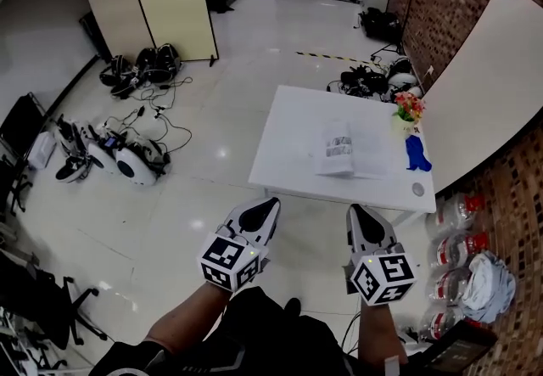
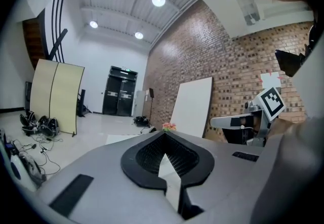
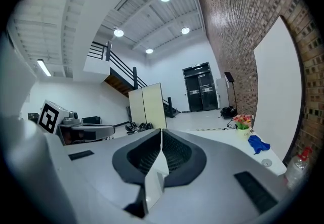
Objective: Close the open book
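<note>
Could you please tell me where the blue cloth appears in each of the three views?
Head view: the blue cloth lies near the right edge of the table, just below the flowers.
Left gripper view: not in it; the left tool hides most of the table.
Right gripper view: right of centre, below-right of the flowers.
Shared landmark: the flowers, seen above the tool's tips in the left gripper view.

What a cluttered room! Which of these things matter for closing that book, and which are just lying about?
For the job: open book, white table under it, left tool, right tool (both shut, empty).
Lying about: flower pot, blue cloth, water bottles, floor gear, folding screen.
</note>
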